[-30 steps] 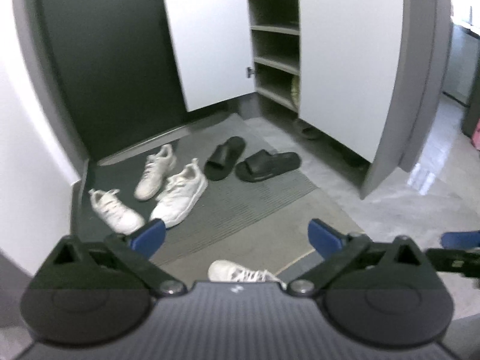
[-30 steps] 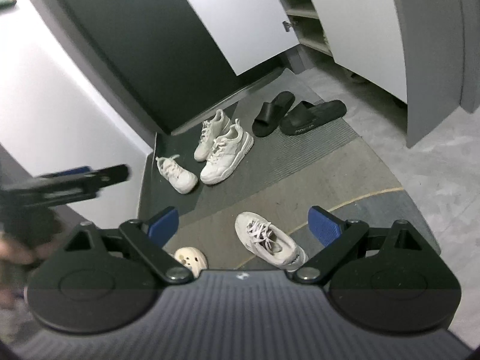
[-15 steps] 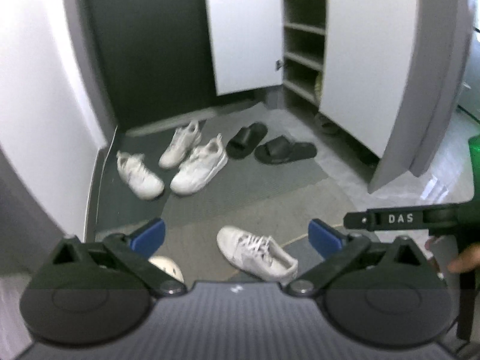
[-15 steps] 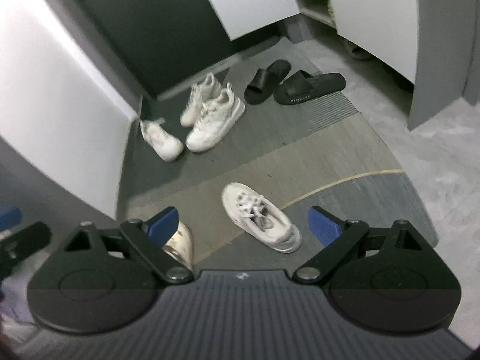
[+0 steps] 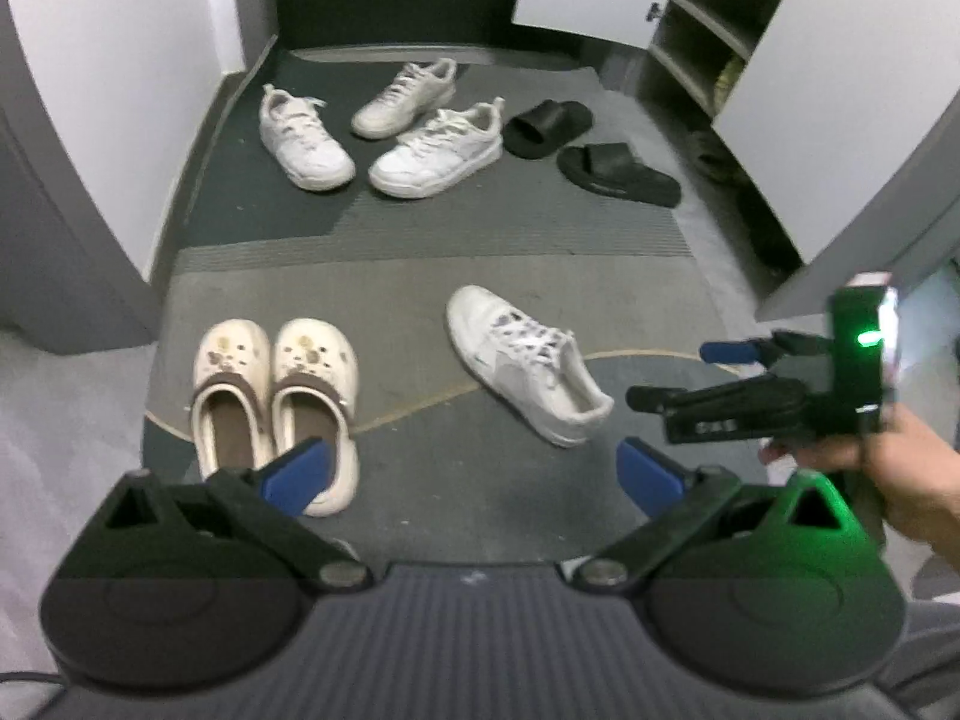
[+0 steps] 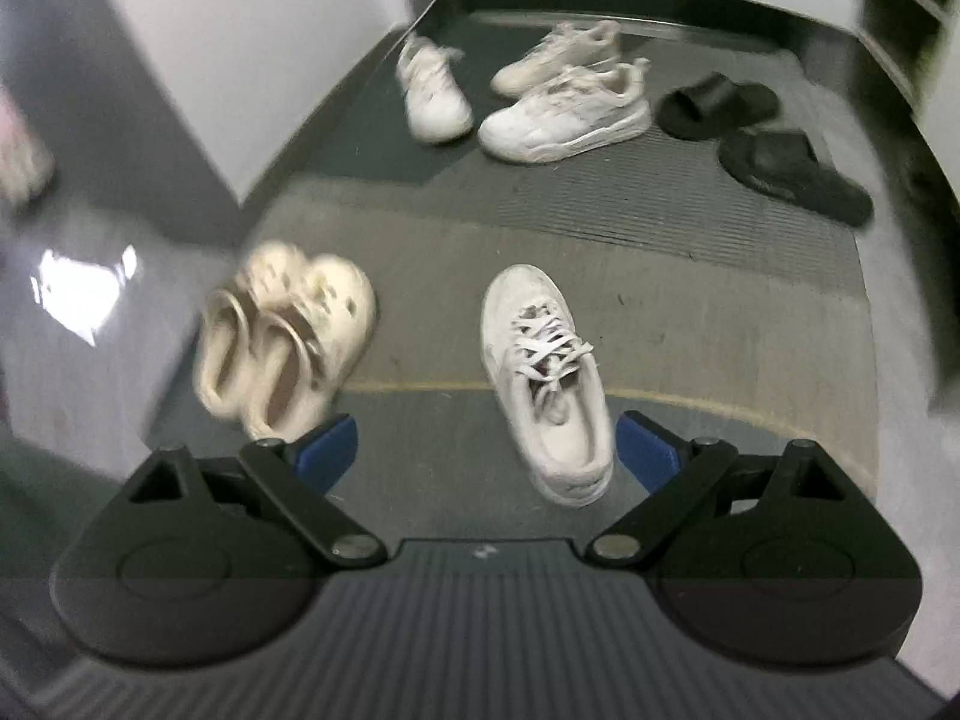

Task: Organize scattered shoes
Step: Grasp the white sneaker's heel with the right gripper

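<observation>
Your shoe cabinet (image 5: 720,18) stands open at the far right, its white doors swung out and its shelves exposed. The floor mat (image 5: 420,246) carries all the footwear counted here.

Your left gripper (image 5: 471,474) hangs above the near edge of the mat, level, its jaws spread wide and holding nothing. Your right gripper (image 6: 486,450) is likewise spread wide and empty; in its own view the lone white sneaker (image 6: 549,378) lies between the blue pads, heel toward you, untouched. From the left wrist view the right gripper (image 5: 678,372) sits to the right of that sneaker (image 5: 528,360), pointing leftward, with your right hand (image 5: 888,468) wrapped round its handle.

Count of footwear on the mat:
- White sneakers, four: the lone one near you, and three grouped at the far end, namely the far-left sneaker (image 5: 303,138), the far sneaker (image 5: 405,97) and the middle sneaker (image 5: 438,153).
- Cream clogs (image 5: 273,396), two, side by side and touching, at near left.
- Black slides (image 5: 591,150), two, at far right near the cabinet.
</observation>
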{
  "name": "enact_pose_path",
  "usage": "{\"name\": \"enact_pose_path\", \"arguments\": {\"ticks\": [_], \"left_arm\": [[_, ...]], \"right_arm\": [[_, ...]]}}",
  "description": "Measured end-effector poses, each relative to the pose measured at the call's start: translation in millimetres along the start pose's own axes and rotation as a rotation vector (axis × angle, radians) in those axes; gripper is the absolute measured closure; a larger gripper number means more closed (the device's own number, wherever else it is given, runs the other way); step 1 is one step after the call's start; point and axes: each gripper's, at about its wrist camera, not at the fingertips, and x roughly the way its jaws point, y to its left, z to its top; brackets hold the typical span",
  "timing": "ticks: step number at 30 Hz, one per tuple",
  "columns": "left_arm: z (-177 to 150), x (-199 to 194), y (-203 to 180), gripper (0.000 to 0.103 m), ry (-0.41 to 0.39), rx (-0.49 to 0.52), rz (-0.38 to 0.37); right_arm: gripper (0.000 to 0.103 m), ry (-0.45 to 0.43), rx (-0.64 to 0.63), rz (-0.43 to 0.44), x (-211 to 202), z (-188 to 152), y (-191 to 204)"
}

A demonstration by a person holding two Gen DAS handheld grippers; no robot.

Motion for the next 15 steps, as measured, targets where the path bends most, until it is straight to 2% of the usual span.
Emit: {"name": "enact_pose_path", "arguments": {"ticks": [2,6,11,15], "left_arm": [[0,-1,3,0.0,0.001,-0.009,-0.001],[7,4,1,0.0,-0.003,-0.036,0.005],[12,7,2,0.0,0.004,-0.05,-0.004],[17,13,2,0.0,0.011,-0.073,0.027]], "right_arm": [[0.008,0.007,-0.071,0.008,22,6,2],[0.008,-0.001,-0.099,0.051,68,9,-4],[0.008,0.022,-0.136,-0.004,117,-2,-9],[0.008,0.045,-0.123,-0.011,143,-11,-19]]}}
